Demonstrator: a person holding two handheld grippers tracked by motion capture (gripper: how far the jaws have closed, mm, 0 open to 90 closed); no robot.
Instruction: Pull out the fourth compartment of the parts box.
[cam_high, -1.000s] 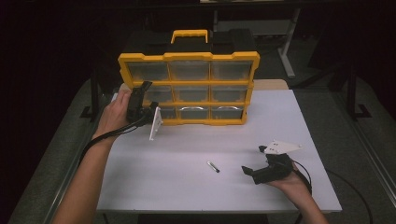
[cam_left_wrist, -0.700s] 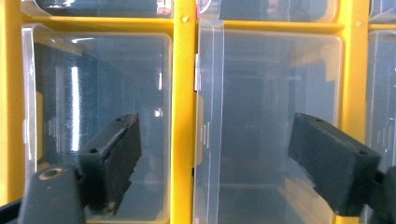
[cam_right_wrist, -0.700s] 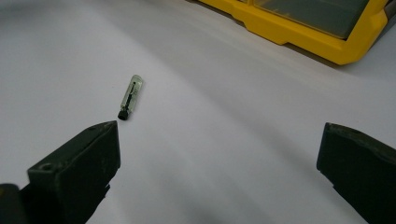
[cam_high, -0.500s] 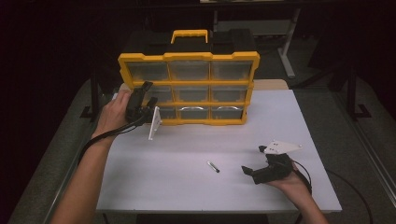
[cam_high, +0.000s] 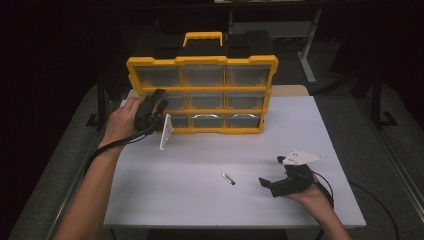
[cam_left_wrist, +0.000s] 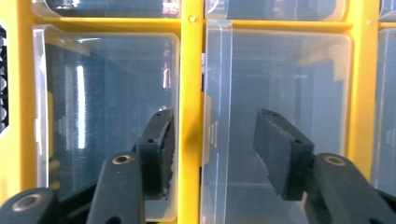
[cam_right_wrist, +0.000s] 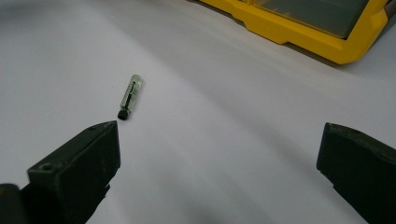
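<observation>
The place looks like a lab or workshop recording station. A plain white table (cam_high: 200, 165) stands lit amid dark surroundings, with metal frame legs (cam_high: 307, 50) behind it on a grey floor (cam_high: 380, 150). A yellow parts organizer (cam_high: 202, 95) with clear drawers stands on the table.

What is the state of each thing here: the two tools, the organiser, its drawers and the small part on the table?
Left tool: open, jaws at the drawer fronts, nothing held.
Right tool: open wide, resting low on the table, empty.
Yellow plastic organiser with black handle: standing upright on the white table.
Clear plastic drawers: most pushed in; one sits slightly proud of its neighbour.
Small clear cylinder with black tip: lying flat, loose.
</observation>
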